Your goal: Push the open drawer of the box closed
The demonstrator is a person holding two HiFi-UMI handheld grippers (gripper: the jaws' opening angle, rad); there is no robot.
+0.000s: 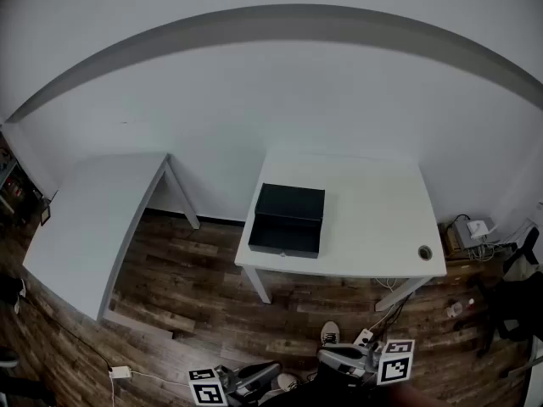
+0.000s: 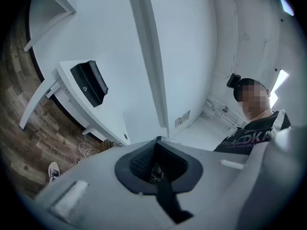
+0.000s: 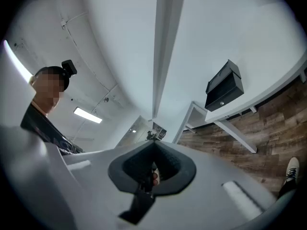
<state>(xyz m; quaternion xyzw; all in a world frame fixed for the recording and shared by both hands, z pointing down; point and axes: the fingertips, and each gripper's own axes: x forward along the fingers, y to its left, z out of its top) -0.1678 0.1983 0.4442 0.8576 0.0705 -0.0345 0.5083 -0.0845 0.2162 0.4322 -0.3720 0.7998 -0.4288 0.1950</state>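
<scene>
Closest to me, at the bottom of the head view, are my two grippers, held low above the wooden floor (image 1: 195,312). The left gripper (image 1: 246,378) and the right gripper (image 1: 348,359) sit side by side, each with its marker cube showing. In the left gripper view the left gripper (image 2: 158,140) has its jaws pressed together to a point with nothing between them. The right gripper view shows the same for the right gripper (image 3: 153,143): jaws clenched and empty. One shoe (image 1: 330,333) shows just beyond the right gripper, toe toward the table.

Further out stands the white table (image 1: 373,219), well apart from both grippers. The black box (image 1: 291,200) rests on its left part. Its drawer (image 1: 285,237) is pulled out toward the table's front edge, dark inside, with its front close to that edge. From the left gripper view the box (image 2: 89,83) appears small and far off on the tabletop, and from the right gripper view the box (image 3: 224,85) appears likewise, with a small pale knob on the face turned toward me. A small round object (image 1: 424,252) lies near the table's front right corner.

Left of that table, a second white table (image 1: 93,210) runs along the floor. A plain white wall (image 1: 271,100) rises behind both.
</scene>
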